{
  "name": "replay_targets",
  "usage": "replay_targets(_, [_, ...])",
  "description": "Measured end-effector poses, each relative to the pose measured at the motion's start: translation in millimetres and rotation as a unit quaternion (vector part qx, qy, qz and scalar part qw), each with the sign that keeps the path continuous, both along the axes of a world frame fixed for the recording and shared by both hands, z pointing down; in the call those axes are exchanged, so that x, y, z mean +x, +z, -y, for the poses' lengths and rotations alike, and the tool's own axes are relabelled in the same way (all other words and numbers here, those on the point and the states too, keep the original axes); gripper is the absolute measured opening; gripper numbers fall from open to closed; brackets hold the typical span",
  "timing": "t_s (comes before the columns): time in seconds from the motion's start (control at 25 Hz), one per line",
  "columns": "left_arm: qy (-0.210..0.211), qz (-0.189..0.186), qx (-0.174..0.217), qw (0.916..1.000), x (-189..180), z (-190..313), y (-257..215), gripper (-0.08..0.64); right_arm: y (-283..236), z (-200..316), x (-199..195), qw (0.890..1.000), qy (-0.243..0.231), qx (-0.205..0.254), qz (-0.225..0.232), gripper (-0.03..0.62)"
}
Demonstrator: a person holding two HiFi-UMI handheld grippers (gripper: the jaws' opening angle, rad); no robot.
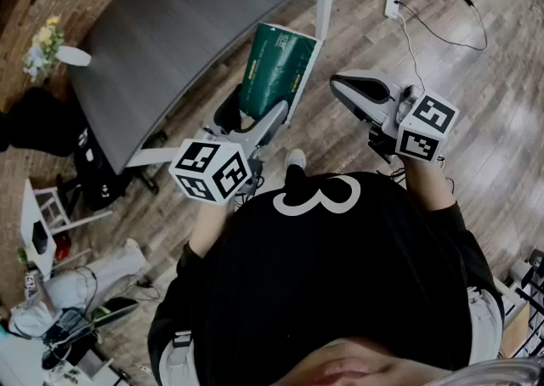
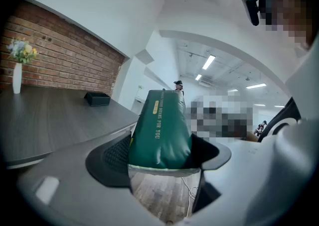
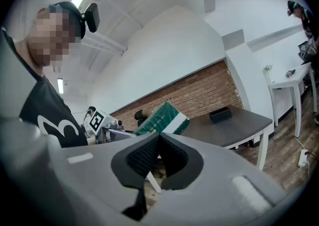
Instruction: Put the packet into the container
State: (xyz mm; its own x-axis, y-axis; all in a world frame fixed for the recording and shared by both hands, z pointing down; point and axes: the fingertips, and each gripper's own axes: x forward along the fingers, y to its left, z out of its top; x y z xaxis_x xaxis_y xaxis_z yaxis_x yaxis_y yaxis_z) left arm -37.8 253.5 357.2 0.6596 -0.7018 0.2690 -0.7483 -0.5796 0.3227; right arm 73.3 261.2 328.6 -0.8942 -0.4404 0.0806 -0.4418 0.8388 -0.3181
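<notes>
A green packet point(image 1: 274, 70) with a white end hangs in the air off the near edge of the dark table point(image 1: 170, 27). My left gripper point(image 1: 251, 116) is shut on its lower end. In the left gripper view the packet point(image 2: 160, 130) fills the gap between the jaws of the left gripper point(image 2: 162, 158). A small black box point(image 2: 97, 99) stands far back on the table. My right gripper point(image 1: 353, 87) hovers to the right of the packet over the wooden floor. Its pads meet with nothing between them. From the right gripper point(image 3: 159, 143) the packet point(image 3: 160, 119) and the box point(image 3: 220, 115) both show.
A white vase of flowers point(image 1: 47, 44) stands at the table's left end. A power strip and cable point(image 1: 393, 6) lie on the floor at the upper right. A white table point(image 3: 294, 78) and another person point(image 3: 299, 11) are off to the right.
</notes>
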Motion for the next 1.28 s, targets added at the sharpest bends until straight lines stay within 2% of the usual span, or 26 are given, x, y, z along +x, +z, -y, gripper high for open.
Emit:
replay_targets(0.2, [0.006, -0.003, 0.002, 1.0, -2, 14, 0, 0.396, 2, 12, -4, 1.0, 0.005, -0.003, -0.002, 0.0])
replay_targets(0.56, [0.012, -0.013, 0.006, 0.9998, -35, 58, -10, 0.394, -9, 56, -35, 1.0, 0.021, -0.014, 0.011, 0.0])
replay_targets(0.92, [0.017, -0.01, 0.027, 0.9994, -72, 99, -18, 0.394, -17, 89, -73, 1.0, 0.02, 0.004, 0.008, 0.002])
replay_targets(1.28, [0.022, -0.016, 0.036, 0.999, -84, 130, -20, 0.396, -17, 116, -85, 1.0, 0.027, 0.011, -0.003, 0.002])
